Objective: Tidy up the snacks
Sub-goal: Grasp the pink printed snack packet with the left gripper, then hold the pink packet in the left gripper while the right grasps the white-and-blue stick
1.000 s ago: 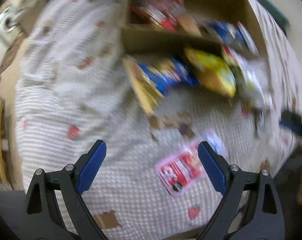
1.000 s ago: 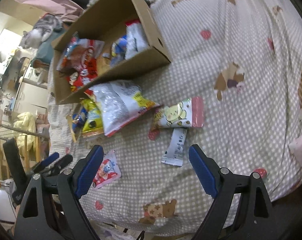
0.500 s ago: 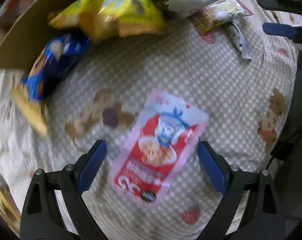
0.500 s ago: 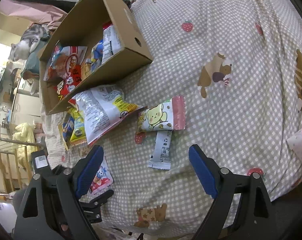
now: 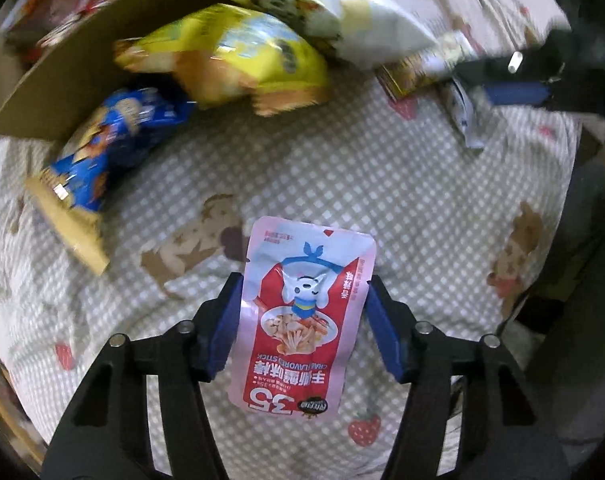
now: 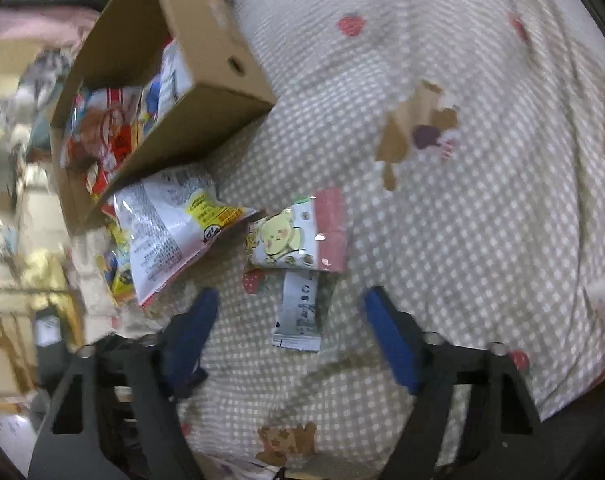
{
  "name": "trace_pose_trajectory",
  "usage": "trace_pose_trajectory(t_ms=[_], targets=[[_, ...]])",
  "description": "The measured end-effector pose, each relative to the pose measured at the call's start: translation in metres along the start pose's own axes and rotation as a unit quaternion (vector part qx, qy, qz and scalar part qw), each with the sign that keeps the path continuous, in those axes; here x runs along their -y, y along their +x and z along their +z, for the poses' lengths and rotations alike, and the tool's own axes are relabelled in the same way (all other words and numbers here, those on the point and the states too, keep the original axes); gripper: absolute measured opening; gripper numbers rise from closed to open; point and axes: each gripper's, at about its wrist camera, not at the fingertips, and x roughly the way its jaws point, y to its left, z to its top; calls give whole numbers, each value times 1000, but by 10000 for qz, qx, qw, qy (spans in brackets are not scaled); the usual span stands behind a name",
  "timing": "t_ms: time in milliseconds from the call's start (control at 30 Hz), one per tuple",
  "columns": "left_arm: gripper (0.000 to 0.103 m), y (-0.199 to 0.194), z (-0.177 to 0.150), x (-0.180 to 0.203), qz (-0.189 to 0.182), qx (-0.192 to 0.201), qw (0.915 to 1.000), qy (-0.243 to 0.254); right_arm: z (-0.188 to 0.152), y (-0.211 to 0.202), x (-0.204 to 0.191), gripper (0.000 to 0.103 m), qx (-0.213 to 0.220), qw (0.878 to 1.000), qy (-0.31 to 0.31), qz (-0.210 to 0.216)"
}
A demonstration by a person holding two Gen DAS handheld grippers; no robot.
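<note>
Underneath everything, a checked bedspread (image 6: 442,240) with strawberry and bear prints is spread out. A cardboard box (image 6: 206,92) is tipped on it at the upper left of the right wrist view, with red and white packets seen inside. Against the box's open side a pile of bags is spilled — a large silver-and-white bag (image 6: 166,224) with a yellow label, a yellow bag (image 5: 238,60) beside it, and a blue bag (image 5: 102,148) lying lower, its gold end pointed away from the box. Just right of the silver bag a small packet (image 6: 298,236) with a yellow bear face and a pink end is laid flat, and a thin grey sachet (image 6: 300,312) is set touching its lower edge.

A pink-and-red pouch (image 5: 302,316), printed with a cartoon cat and "35", is framed by the left gripper (image 5: 304,316). The jaws are drawn in narrow against the pouch's two side edges, so it is held there — whether it is lifted off the bedspread cannot be told.

The right gripper (image 6: 290,320) is held over the sachet with its jaws spread wide, nothing touched; the sachet is seen between the blue pads (image 6: 386,336).
</note>
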Motion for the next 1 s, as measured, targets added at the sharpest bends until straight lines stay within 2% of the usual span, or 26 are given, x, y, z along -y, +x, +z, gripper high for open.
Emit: trace_pose_trajectory(t_ms=[100, 267, 400, 533, 733, 867, 1000], targets=[[56, -10, -7, -11, -72, 116, 9991, -392, 1, 17, -12, 54, -150, 9978, -415, -499], [56, -21, -18, -36, 87, 273, 9962, -827, -1, 35, -25, 49, -262, 9888, -896, -1163], [56, -31, -30, -44, 171, 445, 9924, -1133, -5, 36, -28, 40, -217, 9849, -1039, -1366], [56, -40, -38, -56, 174, 537, 9894, -1335, -12, 32, -26, 21, -143, 9795, -1128, -1664], [56, -46, -38, -58, 334, 654, 9877, -1384, -22, 8, -2, 17, 92, 9783, -745, -1931], [56, -52, -35, -41, 383, 784, 9870, -1351, -27, -13, 23, 17, 368, 9762, -303, -2116], [56, -62, -30, -47, 443, 973, 9834, -1469, -35, -49, 39, 17, 935, 9816, 190, -1656]])
